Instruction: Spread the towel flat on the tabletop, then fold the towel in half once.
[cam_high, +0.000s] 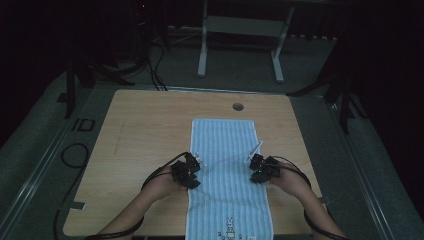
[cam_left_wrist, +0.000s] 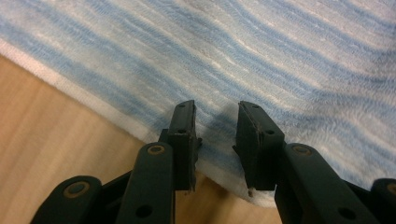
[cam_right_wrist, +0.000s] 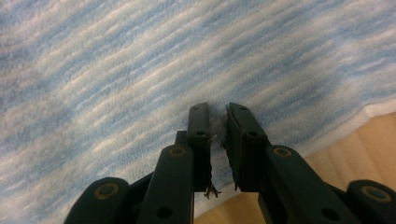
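1. The towel (cam_high: 227, 170) lies flat along the table (cam_high: 145, 130), its near end at the near edge.
2. Left gripper (cam_left_wrist: 215, 122) and right gripper (cam_right_wrist: 217, 120) stand slightly parted over the side hems, pinching nothing.
3. Closing now risks catching only fluff, or bunching the cloth sideways.

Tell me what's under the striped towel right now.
The blue striped towel lies flat on the wooden table, which shows bare around it. Each tool, left and right, sits over a long edge. Whatever lies beneath the cloth is covered.
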